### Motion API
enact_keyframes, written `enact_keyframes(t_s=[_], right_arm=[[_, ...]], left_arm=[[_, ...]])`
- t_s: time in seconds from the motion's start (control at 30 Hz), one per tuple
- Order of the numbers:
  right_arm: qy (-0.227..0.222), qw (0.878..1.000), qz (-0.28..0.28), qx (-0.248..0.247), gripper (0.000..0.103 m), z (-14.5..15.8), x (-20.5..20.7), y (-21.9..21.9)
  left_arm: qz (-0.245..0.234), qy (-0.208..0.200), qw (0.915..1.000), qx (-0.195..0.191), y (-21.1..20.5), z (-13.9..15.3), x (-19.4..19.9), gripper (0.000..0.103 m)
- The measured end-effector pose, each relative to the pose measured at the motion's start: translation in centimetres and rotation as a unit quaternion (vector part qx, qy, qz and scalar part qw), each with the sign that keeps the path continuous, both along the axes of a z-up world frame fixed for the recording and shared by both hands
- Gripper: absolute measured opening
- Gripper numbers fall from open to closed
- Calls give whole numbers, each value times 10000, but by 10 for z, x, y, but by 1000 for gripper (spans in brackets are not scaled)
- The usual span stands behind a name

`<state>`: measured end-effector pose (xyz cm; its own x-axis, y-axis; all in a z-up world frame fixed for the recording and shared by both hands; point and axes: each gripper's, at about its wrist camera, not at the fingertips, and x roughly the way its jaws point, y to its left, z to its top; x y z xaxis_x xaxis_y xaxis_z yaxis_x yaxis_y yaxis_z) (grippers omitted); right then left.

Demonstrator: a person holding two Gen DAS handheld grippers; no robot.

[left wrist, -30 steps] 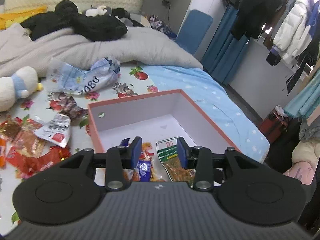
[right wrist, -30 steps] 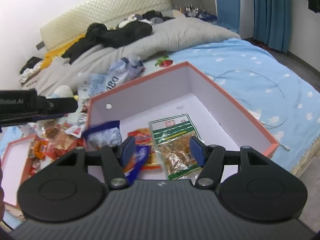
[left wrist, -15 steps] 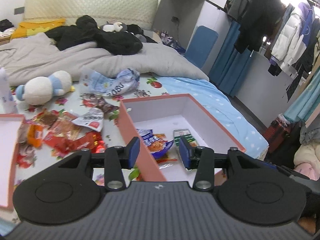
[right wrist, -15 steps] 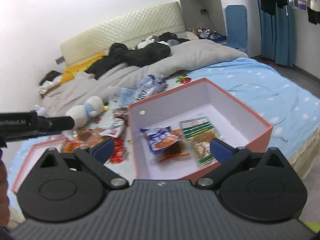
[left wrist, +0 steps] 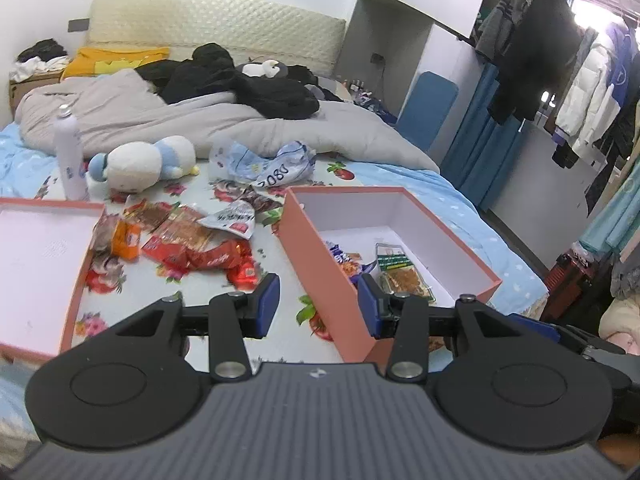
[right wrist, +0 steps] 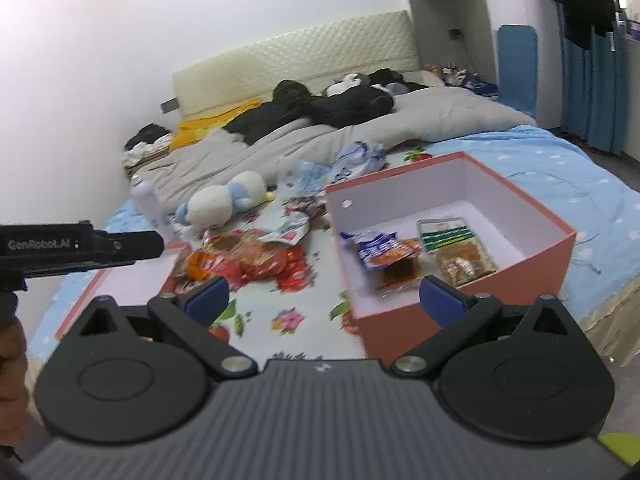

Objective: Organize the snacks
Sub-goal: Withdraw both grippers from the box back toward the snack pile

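Progress: a few snack packets [right wrist: 420,252] are already laid in the pink box [right wrist: 532,264] on the right | Left: a pile of snacks [left wrist: 188,244] is spread on the bed, left of the box | Fingers: left gripper [left wrist: 318,304] half parted, nothing held; right gripper [right wrist: 320,296] spread wide, nothing held

lid [left wrist: 36,264] cut by left edge | box [left wrist: 332,280] near wall partly behind fingers [left wrist: 368,304]

place: home bedroom | shown by: bed [left wrist: 400,176], padded headboard [left wrist: 216,20], hanging clothes [left wrist: 560,64]
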<state>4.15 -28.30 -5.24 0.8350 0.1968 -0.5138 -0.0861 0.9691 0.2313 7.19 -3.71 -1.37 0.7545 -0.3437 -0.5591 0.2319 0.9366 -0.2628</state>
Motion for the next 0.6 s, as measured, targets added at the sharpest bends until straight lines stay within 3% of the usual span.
enact_keyframes(t_s=[0.2, 0.6], right_arm=[[-10, 9997, 236, 10, 103, -7, -7, 21], [148, 9982, 568, -87, 103, -21, 12, 47]], left_arm=[[172, 318, 9993, 52, 17, -16, -12, 49], [418, 599, 9973, 115, 38, -39, 17, 49]])
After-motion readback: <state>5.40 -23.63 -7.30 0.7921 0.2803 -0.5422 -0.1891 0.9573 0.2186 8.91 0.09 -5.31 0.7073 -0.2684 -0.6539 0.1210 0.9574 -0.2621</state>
